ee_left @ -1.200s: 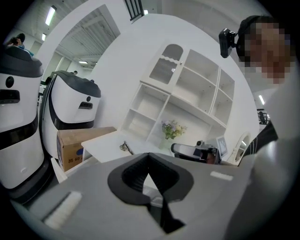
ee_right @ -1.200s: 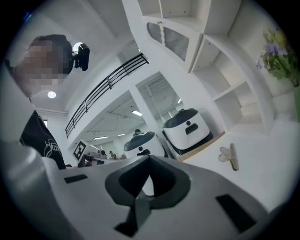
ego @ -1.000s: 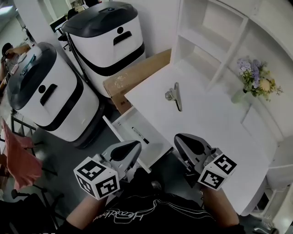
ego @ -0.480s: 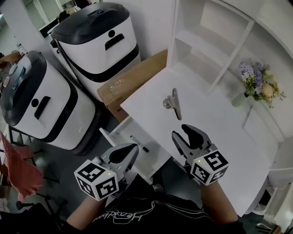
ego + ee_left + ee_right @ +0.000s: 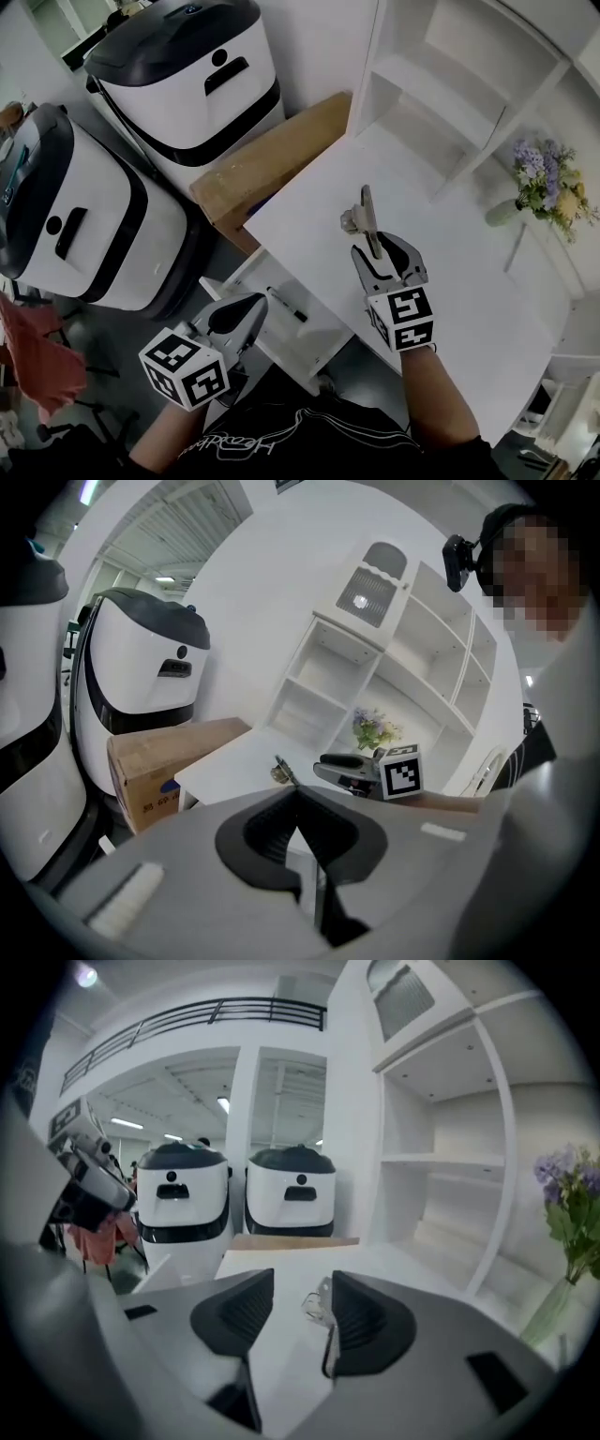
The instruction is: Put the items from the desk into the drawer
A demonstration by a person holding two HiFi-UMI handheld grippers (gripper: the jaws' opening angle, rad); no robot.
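Note:
A metal bulldog clip point(image 5: 361, 214) lies on the white desk point(image 5: 450, 272). My right gripper point(image 5: 379, 249) is open, low over the desk, with its jaws reaching the clip's near end. In the right gripper view the clip point(image 5: 322, 1318) sits between the jaws, close against the right one. My left gripper point(image 5: 240, 315) is shut and empty, held over the open white drawer point(image 5: 246, 272) below the desk's front edge. A black marker point(image 5: 287, 305) lies inside the drawer. From the left gripper view I see the clip point(image 5: 281, 770) and the right gripper point(image 5: 349, 767) beyond it.
Two large white-and-black machines point(image 5: 187, 75) stand on the floor at the left, and a cardboard box point(image 5: 267, 155) leans against the desk's far side. A white shelf unit point(image 5: 450, 84) rises at the back. A vase of flowers point(image 5: 544, 183) stands at the desk's right.
My right gripper has moved forward from the desk's near edge up to the clip, its jaws now around the clip's end. The left gripper has stayed over the drawer.

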